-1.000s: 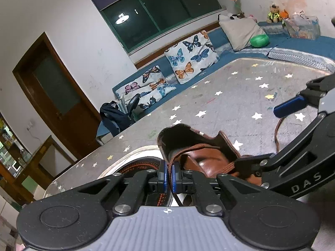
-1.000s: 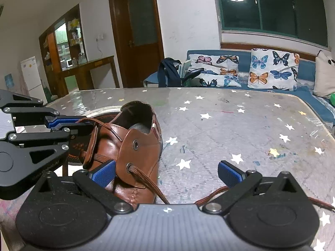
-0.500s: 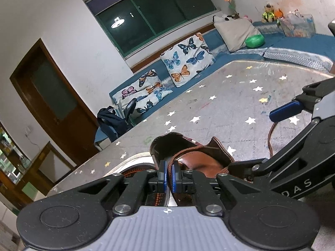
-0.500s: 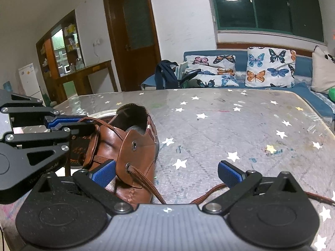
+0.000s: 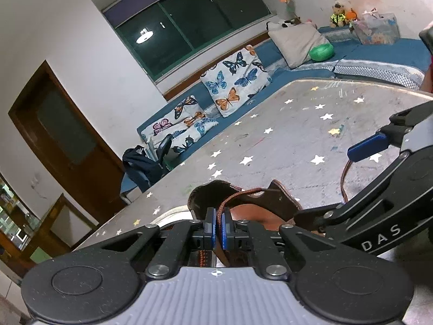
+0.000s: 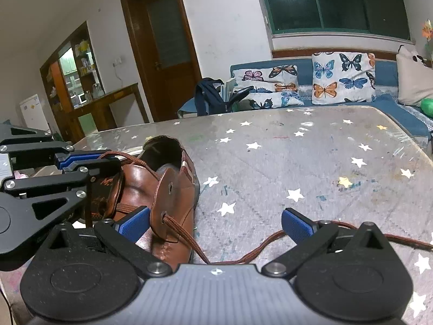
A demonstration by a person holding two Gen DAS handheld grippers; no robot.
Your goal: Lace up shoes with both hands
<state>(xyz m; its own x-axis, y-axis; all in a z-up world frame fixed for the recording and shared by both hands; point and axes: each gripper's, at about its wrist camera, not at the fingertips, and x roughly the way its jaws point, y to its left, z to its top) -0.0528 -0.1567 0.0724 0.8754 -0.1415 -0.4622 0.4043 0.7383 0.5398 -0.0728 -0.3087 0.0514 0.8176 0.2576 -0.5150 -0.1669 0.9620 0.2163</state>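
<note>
A brown leather shoe (image 6: 176, 187) lies on the star-patterned table (image 6: 311, 162), its opening facing away; it also shows in the left wrist view (image 5: 259, 208). My left gripper (image 5: 218, 230) is shut on the brown shoelace (image 5: 238, 195) above the shoe's tongue; it appears at the left of the right wrist view (image 6: 81, 159). My right gripper (image 6: 216, 223) is open, with the shoe's eyelet flap against its left pad and the lace's other end (image 6: 265, 249) lying between its fingers. The right gripper's blue pad (image 5: 368, 146) shows in the left wrist view.
A white round rim (image 5: 170, 214) sits on the table just beyond the shoe. Behind the table is a blue sofa with butterfly cushions (image 6: 341, 81), a dark bag (image 6: 211, 94), and a wooden door (image 6: 162, 48).
My left gripper has lifted slightly, keeping hold of the lace, so the shoe sits lower in its view. The right gripper stays open in place.
</note>
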